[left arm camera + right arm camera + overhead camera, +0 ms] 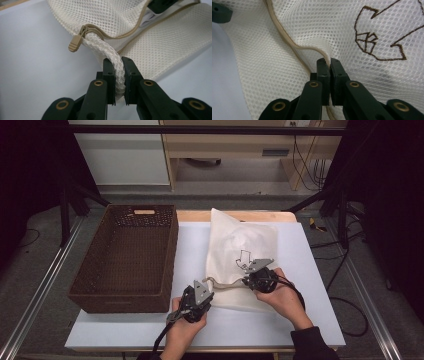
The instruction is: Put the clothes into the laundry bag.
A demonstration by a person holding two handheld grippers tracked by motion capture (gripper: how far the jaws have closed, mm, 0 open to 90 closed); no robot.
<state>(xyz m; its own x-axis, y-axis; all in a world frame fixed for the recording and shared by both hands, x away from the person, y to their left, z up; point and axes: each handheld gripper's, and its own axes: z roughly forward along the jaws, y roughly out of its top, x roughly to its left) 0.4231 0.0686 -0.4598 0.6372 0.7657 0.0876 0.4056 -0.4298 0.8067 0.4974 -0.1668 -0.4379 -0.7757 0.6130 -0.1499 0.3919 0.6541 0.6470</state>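
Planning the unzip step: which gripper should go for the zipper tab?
Left, probably. The left gripper is shut on the cord beside the zipper tab; the right gripper pinches the mesh bag.

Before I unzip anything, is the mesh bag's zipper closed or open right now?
Shut where visible: the zipper pull sits at the end of the mesh bag, beside the cord loop; the seam shows no gap.

a basket sits on the left of the table. a mesh bag lies just right of it, its far end past the table's back edge. the bag's cord trails from its near left corner.
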